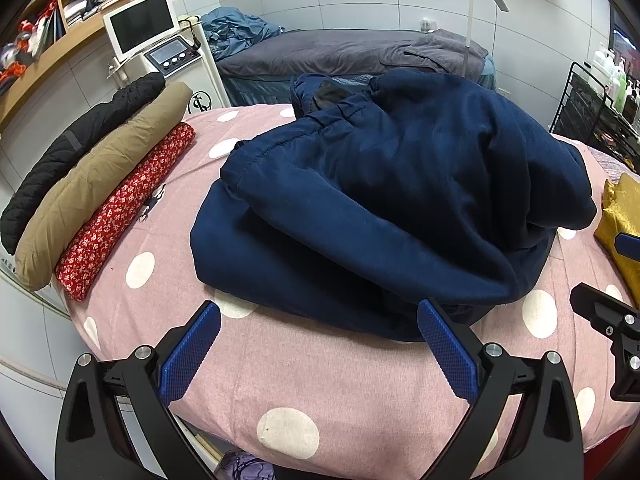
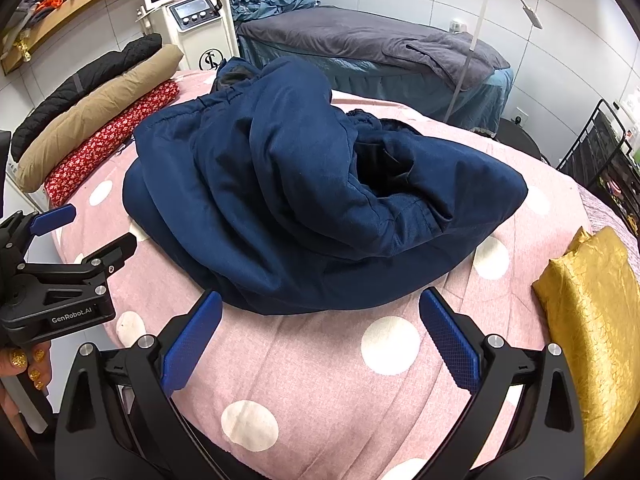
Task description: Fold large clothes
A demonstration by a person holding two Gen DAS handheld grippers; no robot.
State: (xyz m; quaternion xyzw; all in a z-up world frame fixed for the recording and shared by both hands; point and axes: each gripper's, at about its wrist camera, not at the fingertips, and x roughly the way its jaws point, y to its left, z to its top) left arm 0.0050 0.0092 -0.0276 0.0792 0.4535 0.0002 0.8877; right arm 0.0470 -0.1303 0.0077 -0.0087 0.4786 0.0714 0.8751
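Observation:
A large navy blue garment lies folded in a bulky heap on the pink polka-dot bed cover; it also shows in the right wrist view. My left gripper is open and empty, its blue pads just short of the garment's near edge. My right gripper is open and empty, also just in front of the garment's near edge. The right gripper shows at the right edge of the left wrist view, and the left gripper at the left of the right wrist view.
Three folded rolls, black, tan and red floral, lie along the bed's left side. A gold cloth lies at the right. Behind stand a white machine with a screen, a grey massage bed and a black wire rack.

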